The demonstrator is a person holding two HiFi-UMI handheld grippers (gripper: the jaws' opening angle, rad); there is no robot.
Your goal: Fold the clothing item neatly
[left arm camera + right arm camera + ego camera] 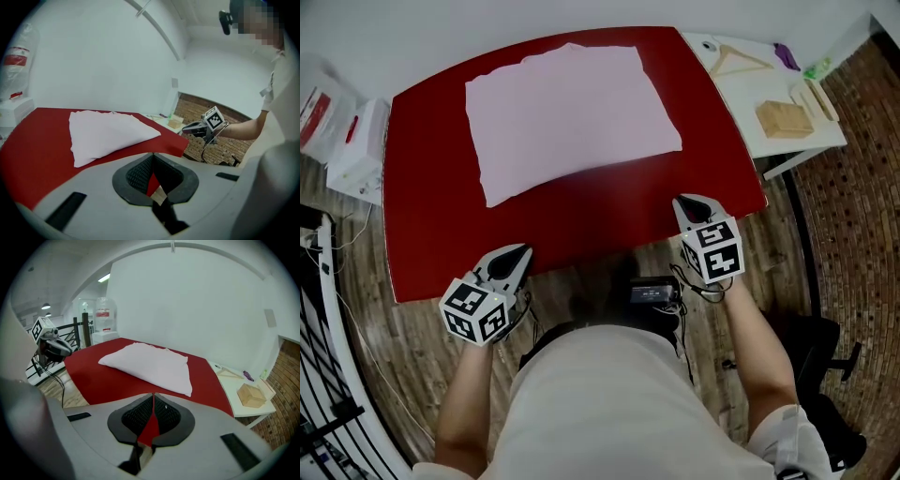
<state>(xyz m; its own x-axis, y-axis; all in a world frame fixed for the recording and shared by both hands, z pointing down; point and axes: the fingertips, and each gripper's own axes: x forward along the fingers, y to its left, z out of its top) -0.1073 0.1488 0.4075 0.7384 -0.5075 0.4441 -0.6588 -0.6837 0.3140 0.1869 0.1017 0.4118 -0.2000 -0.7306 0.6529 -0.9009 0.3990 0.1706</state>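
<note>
Upper centre, a pink cloth (572, 117) lies on the red surface (422, 234). Left gripper (517, 251) and right gripper (689, 200) hover below, fingers clenched empty; uneven pinches could skew the fold.

Head view: water bottle (319, 114) on the dispenser (358, 155) is clipped by the left frame edge, red label unreadable. Purple item (786, 56) and green item (816, 68) on the white side table (750, 105) are too small to ID. Black device (654, 292) at the person's waist: print illegible. Black chair (827, 364) sits partly behind the right forearm (759, 347). Black railing (323, 375) runs out of frame bottom-left. Left gripper view: bottle clipped by the lens vignette, side-table items too small to tell.
</note>
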